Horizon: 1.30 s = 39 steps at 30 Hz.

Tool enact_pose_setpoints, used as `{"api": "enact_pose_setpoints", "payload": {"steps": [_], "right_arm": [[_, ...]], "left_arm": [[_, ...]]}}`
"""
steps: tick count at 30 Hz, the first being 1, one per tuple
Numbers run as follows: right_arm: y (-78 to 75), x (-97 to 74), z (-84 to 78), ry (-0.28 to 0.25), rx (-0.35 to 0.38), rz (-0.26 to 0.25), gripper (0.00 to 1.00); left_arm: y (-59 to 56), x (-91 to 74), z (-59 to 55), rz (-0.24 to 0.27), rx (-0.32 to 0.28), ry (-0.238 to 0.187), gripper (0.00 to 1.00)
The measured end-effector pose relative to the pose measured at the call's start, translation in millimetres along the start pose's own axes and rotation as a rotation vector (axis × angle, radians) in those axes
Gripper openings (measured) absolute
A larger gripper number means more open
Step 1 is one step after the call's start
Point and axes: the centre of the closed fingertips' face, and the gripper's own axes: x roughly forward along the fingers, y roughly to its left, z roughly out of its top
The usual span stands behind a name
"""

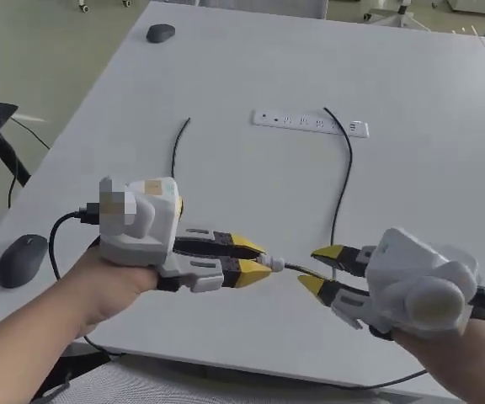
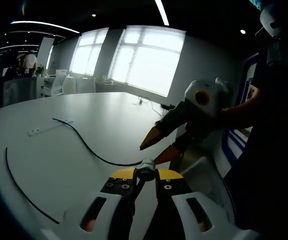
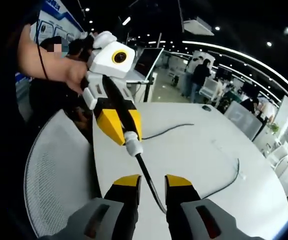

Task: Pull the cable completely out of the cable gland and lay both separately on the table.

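Half ready: left tongs [image 1: 266,259] pinched the cable gland [image 1: 277,264]; right tongs [image 1: 308,267] spread astride the cable [image 3: 147,176]. I judged: clamp close, pull straight.

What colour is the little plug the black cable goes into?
White. The small white plastic cable gland shows best in the right gripper view.

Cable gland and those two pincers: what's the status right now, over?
Left gripper shut on cable gland. Right gripper open, jaws straddling the cable, no grip. Cable not yet out of gland. Power strip and spare cable lie well back.
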Motion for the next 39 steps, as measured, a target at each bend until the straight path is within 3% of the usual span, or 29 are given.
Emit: {"api": "enact_pose_setpoints", "payload": {"steps": [6, 13, 23, 39], "right_arm": [[10.5, 4.4, -0.1, 0.021, -0.062, 0.009, 0.12], [5.7, 4.7, 4.8, 0.019, -0.101, -0.037, 0.06], [8.9, 4.6, 3.7, 0.025, -0.148, -0.025, 0.01], [-2.2, 6.4, 0.4, 0.013, -0.087, -0.003, 0.0]], "left_arm": [[0.2, 3.1, 0.9, 0.004, -0.004, 0.0, 0.15], [-2.5, 7.9, -0.1, -0.002, -0.004, 0.015, 0.15], [-1.3, 13.7, -0.5, 0.008, -0.004, 0.025, 0.15], [3.4, 19.4, 2.6, 0.02, 0.014, 0.023, 0.15]]}}
